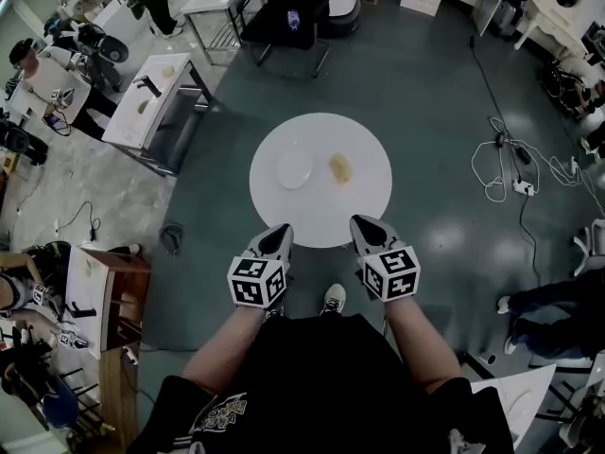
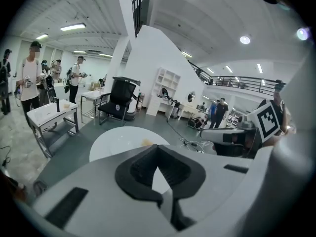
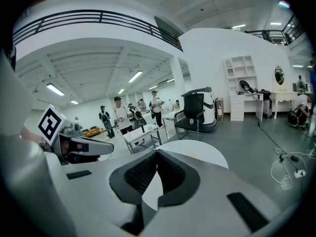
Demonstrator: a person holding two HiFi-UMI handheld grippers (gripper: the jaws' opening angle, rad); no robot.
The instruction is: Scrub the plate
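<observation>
Plate (image 1: 293,168) is lying on the round white table (image 1: 321,218), just apart from the yellow sponge (image 1: 340,166), at its 9 o'clock. Left gripper (image 1: 281,232) and right gripper (image 1: 360,222) are hovering over the table's 6 o'clock edge, both clenched, grasping nothing.

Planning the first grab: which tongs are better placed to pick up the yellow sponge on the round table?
Likely right: the yellow sponge lies nearer the right tongs, while the plate sits ahead of the left tongs.
</observation>
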